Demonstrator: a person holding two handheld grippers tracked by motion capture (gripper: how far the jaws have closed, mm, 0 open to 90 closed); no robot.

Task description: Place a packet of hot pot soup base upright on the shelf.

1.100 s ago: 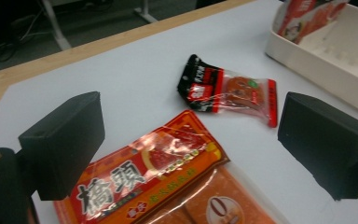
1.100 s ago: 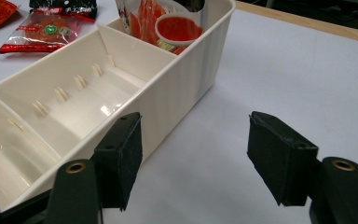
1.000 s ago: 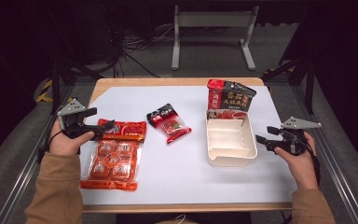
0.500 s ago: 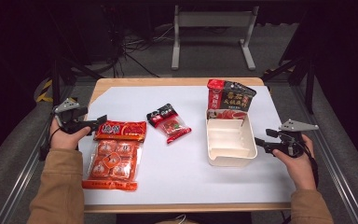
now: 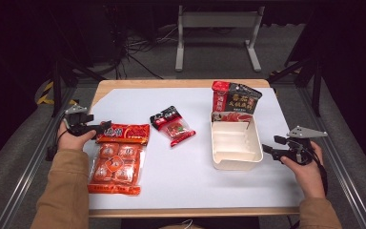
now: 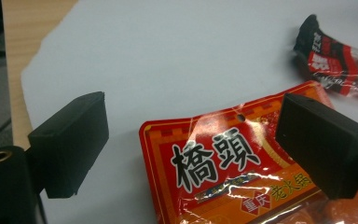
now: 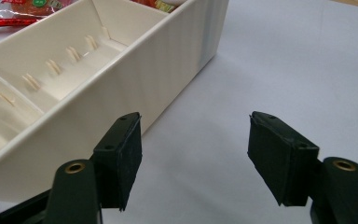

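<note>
A large orange snack packet (image 5: 116, 157) lies flat at the table's left. My left gripper (image 5: 101, 128) is at its upper left corner. In the left gripper view the jaws stand wide apart on either side of that corner (image 6: 214, 158), and the left gripper (image 6: 193, 105) is open without pressing on it. A small red packet (image 5: 173, 126) lies near the middle and also shows in the left gripper view (image 6: 335, 60). My right gripper (image 5: 271, 144) is open just right of a white divided tray (image 5: 255, 143). In the right gripper view (image 7: 196, 121) nothing is between the jaws, and the tray wall (image 7: 135, 84) runs along the left.
A dark and red packet (image 5: 236, 98) stands at the tray's far end. A white sheet (image 5: 190, 176) covers the wooden table, whose edge (image 5: 171, 84) shows at the back. Metal rails run along both sides, with a stand and cables on the floor beyond.
My left gripper has come down a little at the orange packet's upper left corner. The right gripper has barely shifted and its jaws stand as wide as before.
</note>
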